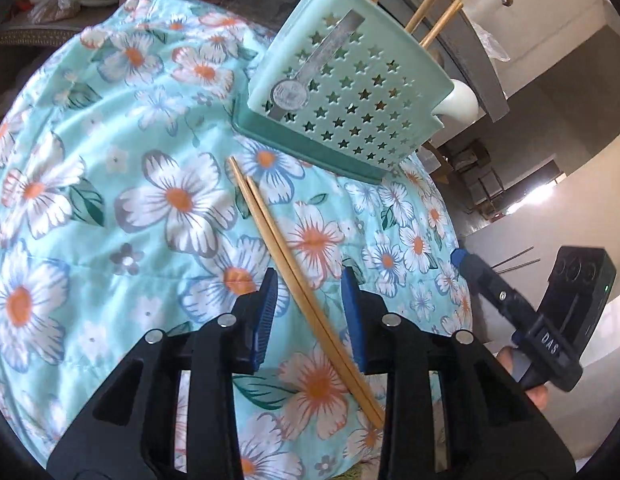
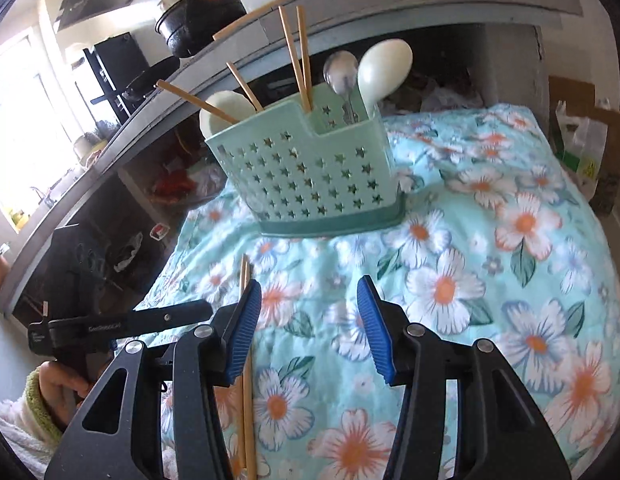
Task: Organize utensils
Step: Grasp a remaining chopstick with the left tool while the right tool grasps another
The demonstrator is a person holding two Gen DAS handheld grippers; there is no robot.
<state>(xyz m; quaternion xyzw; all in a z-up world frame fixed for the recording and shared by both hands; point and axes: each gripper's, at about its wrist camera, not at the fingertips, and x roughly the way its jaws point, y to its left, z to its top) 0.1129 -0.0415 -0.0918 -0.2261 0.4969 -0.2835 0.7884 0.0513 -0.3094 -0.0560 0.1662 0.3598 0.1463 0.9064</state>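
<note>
Left tool (image 1: 310, 312) released, blue pads either side of the loose chopstick pair (image 1: 294, 280) but not pressing — lined up lengthwise along the sticks, presumably to close on them near the middle. Pair lying flat on the floral cloth (image 1: 110, 184), running from the frame's centre down toward lower right, tips just short of the holder's base.

Right tool (image 2: 308, 332) also released, nothing between its pads; only flowered cloth (image 2: 510, 280) beneath. Same chopstick pair (image 2: 248, 400) seen at its left finger's outer side in the right view, so apparently standing by rather than reaching.

Mint star-punched utensil holder (image 2: 306, 172) upright near the upper centre of the right view, on a darker green tray. Already loaded: more chopsticks (image 2: 300, 56) leaning out, a steel spoon (image 2: 341, 72), two pale ladle-like spoons (image 2: 384, 68). Sorted by compartment, it seems — chopsticks likely belong with the others.

Possible obstruction: leaning sticks crowding the opening; grey ledge close behind the holder. Right tool (image 1: 510, 300) visible at the left view's right edge, well clear of the pair. Soft cloth underneath — pads may snag the fabric.
</note>
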